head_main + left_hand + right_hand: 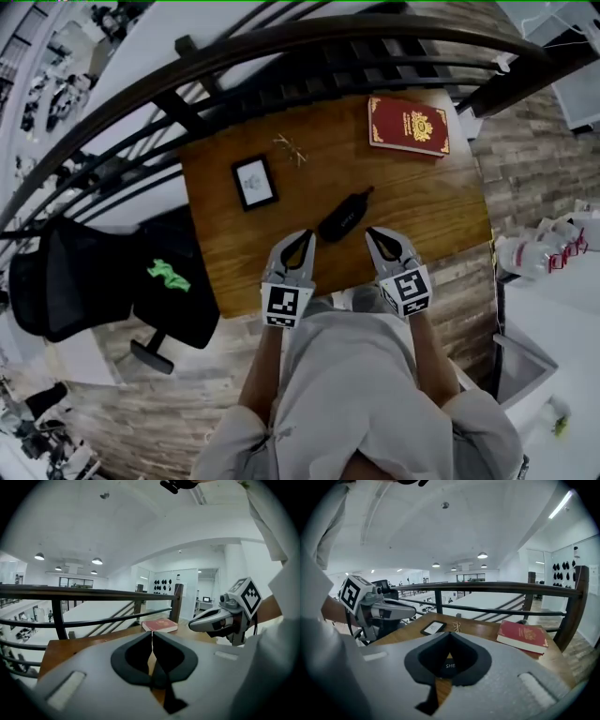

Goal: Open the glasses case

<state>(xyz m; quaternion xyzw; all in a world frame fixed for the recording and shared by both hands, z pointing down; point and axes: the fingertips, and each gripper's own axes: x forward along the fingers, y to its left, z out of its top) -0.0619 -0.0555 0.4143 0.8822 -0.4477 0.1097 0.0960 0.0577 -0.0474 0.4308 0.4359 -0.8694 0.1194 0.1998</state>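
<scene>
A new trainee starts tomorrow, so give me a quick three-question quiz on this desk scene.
1. True or false: the left gripper is gripping the glasses case.
2. What lies at the table's far right corner? A) mug B) red book C) laptop
3. Fill in: the right gripper's jaws are ____.
Key: 1 false, its jaws are together on nothing; 2 B; 3 shut.

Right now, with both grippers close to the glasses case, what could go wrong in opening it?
1. The left gripper and the right gripper both have their fingers together, so they may push the glasses case instead of gripping it.
2. The case lies slanted near the front edge of the table, so a push toward the person could perhaps slide it off.
</scene>
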